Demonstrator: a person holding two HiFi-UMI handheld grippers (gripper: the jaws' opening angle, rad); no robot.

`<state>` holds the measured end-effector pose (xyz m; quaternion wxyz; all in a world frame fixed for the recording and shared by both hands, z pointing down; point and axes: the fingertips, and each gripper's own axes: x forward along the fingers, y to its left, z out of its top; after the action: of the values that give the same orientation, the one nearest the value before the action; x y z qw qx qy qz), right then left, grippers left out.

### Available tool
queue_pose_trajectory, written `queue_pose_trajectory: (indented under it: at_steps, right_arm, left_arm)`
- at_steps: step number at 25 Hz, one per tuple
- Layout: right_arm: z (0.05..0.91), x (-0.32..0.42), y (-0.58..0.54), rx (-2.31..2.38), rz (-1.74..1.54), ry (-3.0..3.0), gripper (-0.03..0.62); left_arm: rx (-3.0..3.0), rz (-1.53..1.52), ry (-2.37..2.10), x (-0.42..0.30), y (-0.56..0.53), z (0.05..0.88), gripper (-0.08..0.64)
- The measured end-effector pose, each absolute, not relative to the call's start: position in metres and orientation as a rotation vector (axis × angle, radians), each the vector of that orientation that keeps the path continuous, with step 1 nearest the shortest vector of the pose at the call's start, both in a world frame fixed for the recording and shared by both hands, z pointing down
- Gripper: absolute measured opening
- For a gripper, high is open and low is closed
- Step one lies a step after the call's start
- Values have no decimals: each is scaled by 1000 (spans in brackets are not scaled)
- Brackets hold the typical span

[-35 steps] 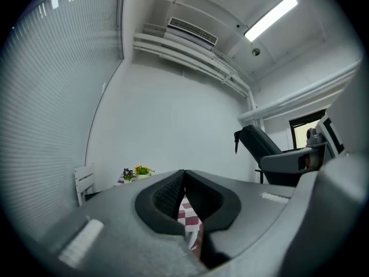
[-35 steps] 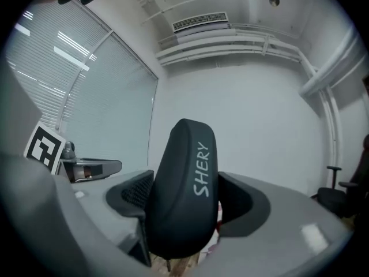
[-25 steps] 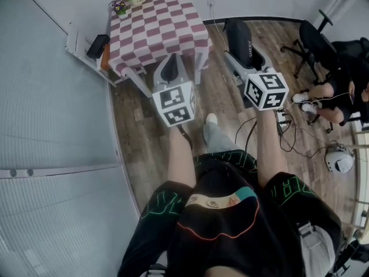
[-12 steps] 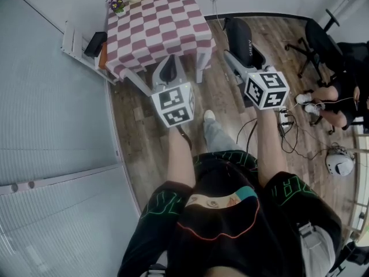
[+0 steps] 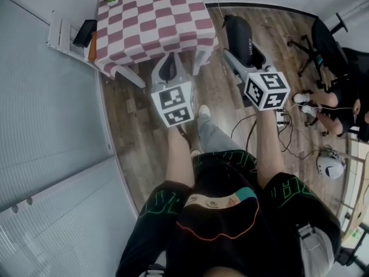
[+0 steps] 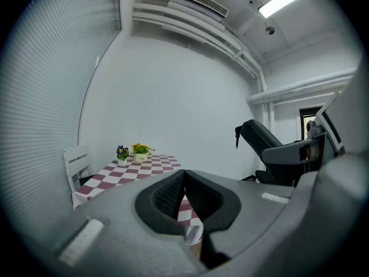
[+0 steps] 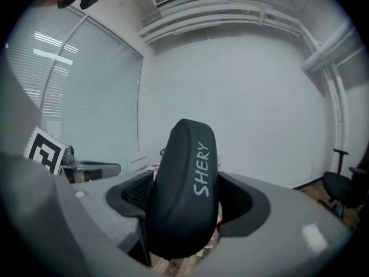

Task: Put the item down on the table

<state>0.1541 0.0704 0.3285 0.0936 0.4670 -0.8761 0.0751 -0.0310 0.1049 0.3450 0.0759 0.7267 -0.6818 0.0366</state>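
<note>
Right gripper view: the right gripper (image 7: 187, 199) has its two fingers squeezed tight on the black SHERY case (image 7: 183, 172), which stands up tall between them. Left gripper view: the left gripper (image 6: 183, 180) has its fingers pressed together with nothing in between, and the checked table (image 6: 151, 167) with small flower pots (image 6: 134, 153) on it sits at 10 o'clock. In the head view the case is in the air above the wood floor (image 5: 132, 126), at 3 o'clock from the table and not touching it.
</note>
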Motion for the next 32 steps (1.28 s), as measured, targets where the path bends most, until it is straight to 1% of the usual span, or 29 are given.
queue_pose_trajectory:
  at_steps: [6, 16, 32]
  right_arm:
    - [349, 146, 24, 1350, 287, -2586, 350]
    - [367, 156, -54, 1345, 372, -2587, 350]
    - [330, 159, -161, 1356, 365, -2726, 347]
  left_arm:
    - [2144, 170, -2021, -35, 58, 366, 9]
    - [2135, 225, -1980, -15, -21, 376, 9]
    - [2126, 283, -2132, -29, -106, 329, 11]
